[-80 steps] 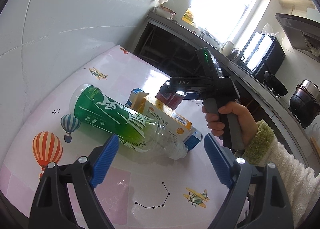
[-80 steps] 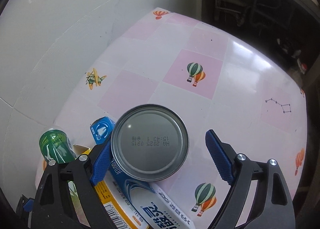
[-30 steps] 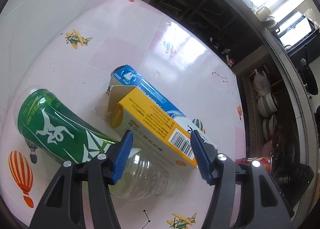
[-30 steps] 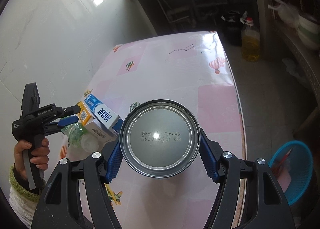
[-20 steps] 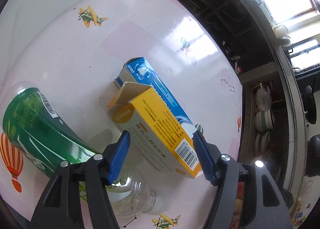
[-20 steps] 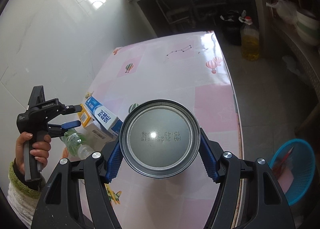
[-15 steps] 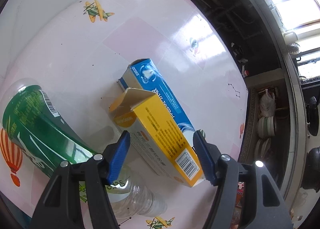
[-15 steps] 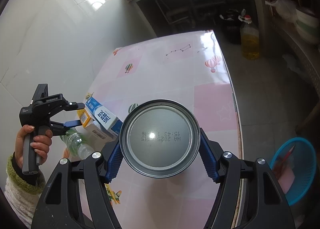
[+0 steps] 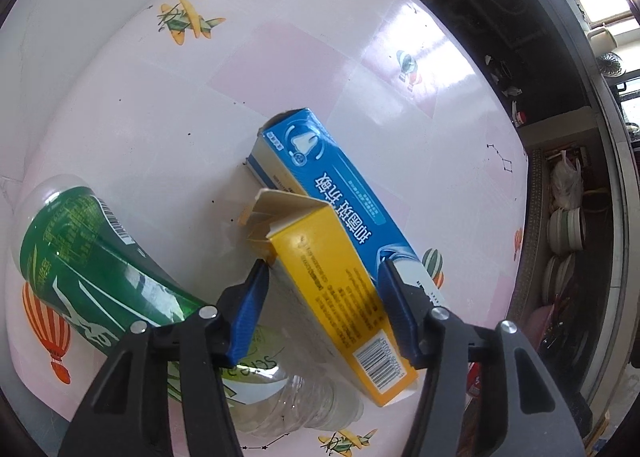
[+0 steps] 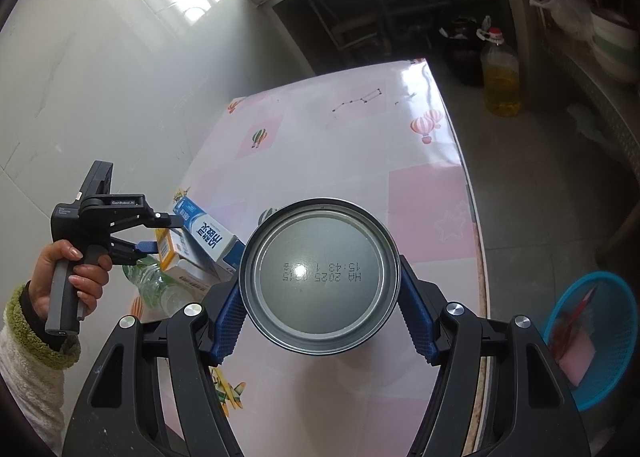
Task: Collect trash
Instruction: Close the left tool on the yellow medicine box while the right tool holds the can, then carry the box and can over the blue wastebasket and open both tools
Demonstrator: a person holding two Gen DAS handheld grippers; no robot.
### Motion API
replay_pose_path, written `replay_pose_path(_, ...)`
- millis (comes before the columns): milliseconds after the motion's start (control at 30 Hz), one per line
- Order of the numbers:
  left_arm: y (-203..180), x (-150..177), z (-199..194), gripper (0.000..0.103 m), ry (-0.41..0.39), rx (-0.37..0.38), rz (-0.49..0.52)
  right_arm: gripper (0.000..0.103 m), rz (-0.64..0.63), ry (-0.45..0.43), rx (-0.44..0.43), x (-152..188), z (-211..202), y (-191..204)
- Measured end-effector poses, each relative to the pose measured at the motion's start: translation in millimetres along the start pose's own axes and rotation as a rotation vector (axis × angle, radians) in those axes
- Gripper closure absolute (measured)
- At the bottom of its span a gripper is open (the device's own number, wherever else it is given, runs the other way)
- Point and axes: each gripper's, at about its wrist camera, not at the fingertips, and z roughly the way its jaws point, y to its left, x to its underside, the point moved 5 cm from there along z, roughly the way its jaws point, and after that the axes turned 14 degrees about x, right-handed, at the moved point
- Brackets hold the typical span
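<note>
My right gripper [image 10: 320, 313] is shut on a metal can [image 10: 319, 275], held above the table with its silver base toward the camera. My left gripper [image 9: 322, 289] has its blue fingers on both sides of a yellow carton [image 9: 340, 289], which is tilted with its opened flap end up. I cannot tell whether the pads press on it. A blue toothpaste box [image 9: 340, 193] lies right behind the carton. A green-labelled plastic bottle [image 9: 92, 257] lies on its side at the left. The left gripper [image 10: 154, 235] also shows in the right wrist view, at the carton [image 10: 168, 249].
The table [image 9: 160, 105] has a pink and white cloth with balloons and planes and stands against a white wall. A blue mesh basket [image 10: 596, 341] with scraps stands on the floor at the right. An oil bottle [image 10: 500, 73] stands on the floor beyond the table.
My left gripper has come down over the yellow carton and narrowed around it; the carton's flap end has tipped up. My right gripper has kept the can nearly still.
</note>
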Motion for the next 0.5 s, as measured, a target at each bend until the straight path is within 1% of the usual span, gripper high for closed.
replay_pose_path(100, 6, -1, -9, 0.057, -0.018, 0.041, -0.027, 0.039, 0.01, 0.002, 0.004, -2, 1, -1)
replay_pose_path(167, 8, -1, -15, 0.064, -0.036, 0.065, -0.047, 0.039, 0.013, 0.002, 0.007, -3, 1, -1)
replay_pose_path(233, 11, -2, -23, 0.068, -0.055, 0.091, -0.059, 0.039, 0.012, 0.001, 0.01, -3, 0, -1)
replay_pose_path(333, 12, 0, -35, 0.069, -0.085, 0.138, -0.072, 0.039, 0.014, 0.001, 0.01, -3, 0, 0)
replay_pose_path(500, 5, 9, -57, 0.07, -0.138, 0.207, -0.052, 0.039, 0.029, 0.002, -0.014, -3, -4, 1)
